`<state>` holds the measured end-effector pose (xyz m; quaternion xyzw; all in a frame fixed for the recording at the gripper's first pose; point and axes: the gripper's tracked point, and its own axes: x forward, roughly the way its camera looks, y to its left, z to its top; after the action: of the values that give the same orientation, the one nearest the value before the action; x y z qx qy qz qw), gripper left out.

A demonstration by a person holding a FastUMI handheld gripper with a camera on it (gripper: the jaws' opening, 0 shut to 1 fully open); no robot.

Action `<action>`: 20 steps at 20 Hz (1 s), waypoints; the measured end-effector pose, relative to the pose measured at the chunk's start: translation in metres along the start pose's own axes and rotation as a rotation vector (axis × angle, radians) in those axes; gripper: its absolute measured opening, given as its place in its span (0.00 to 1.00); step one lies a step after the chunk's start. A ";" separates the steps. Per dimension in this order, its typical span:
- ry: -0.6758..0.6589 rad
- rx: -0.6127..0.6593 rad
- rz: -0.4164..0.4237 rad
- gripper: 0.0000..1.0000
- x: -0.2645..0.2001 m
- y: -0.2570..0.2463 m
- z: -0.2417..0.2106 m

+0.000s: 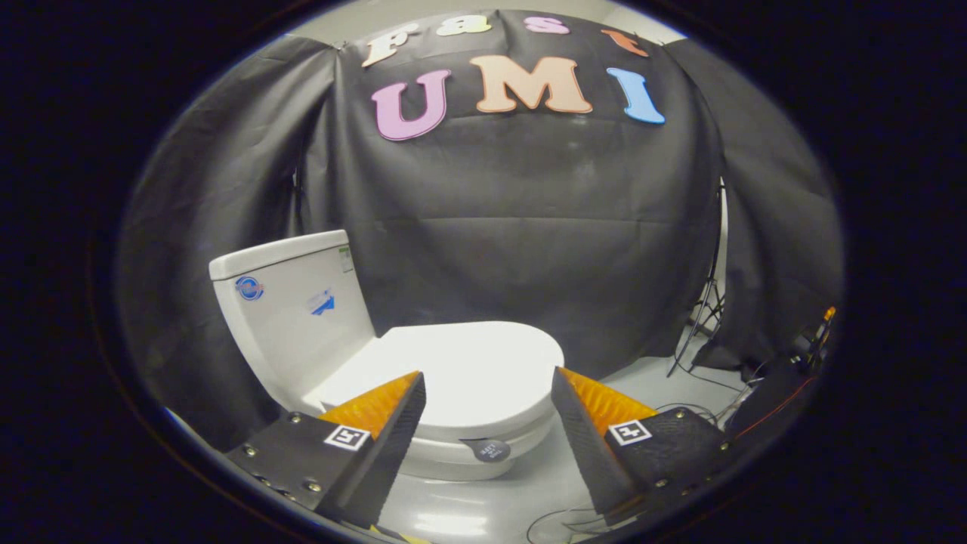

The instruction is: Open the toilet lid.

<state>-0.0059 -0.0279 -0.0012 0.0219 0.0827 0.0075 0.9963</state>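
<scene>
A white toilet (302,317) stands on the floor ahead, its tank to the left against the black cloth. Its lid (461,370) lies flat and closed over the seat, and a small dark round tab (489,451) sticks out at the front rim. My gripper (487,389) hovers above the lid's front part with its fingers wide apart and nothing between them. The left fingertip (412,389) overlaps the lid's near left side; the right fingertip (563,385) is just off the lid's right edge.
A light grey floor (650,378) spreads to the right of the toilet. A black stand (702,310) with thin legs rises by the cloth at the right, with cables (680,412) and dark equipment (786,370) on the floor beside it.
</scene>
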 end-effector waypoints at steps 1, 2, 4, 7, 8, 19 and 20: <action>0.008 0.010 -0.005 0.99 0.004 -0.001 -0.002; 0.024 0.026 -0.008 0.99 0.010 -0.003 -0.008; 0.074 0.071 -0.015 0.99 0.021 -0.006 -0.025; 0.157 0.189 -0.038 1.00 0.034 -0.013 -0.050; 0.182 0.243 -0.057 1.00 0.038 -0.017 -0.057; 0.392 0.752 -0.164 0.99 0.064 -0.028 -0.142; 0.400 0.802 -0.146 0.99 0.067 -0.023 -0.145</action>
<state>0.0361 -0.0433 -0.1564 0.3982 0.2713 -0.0915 0.8714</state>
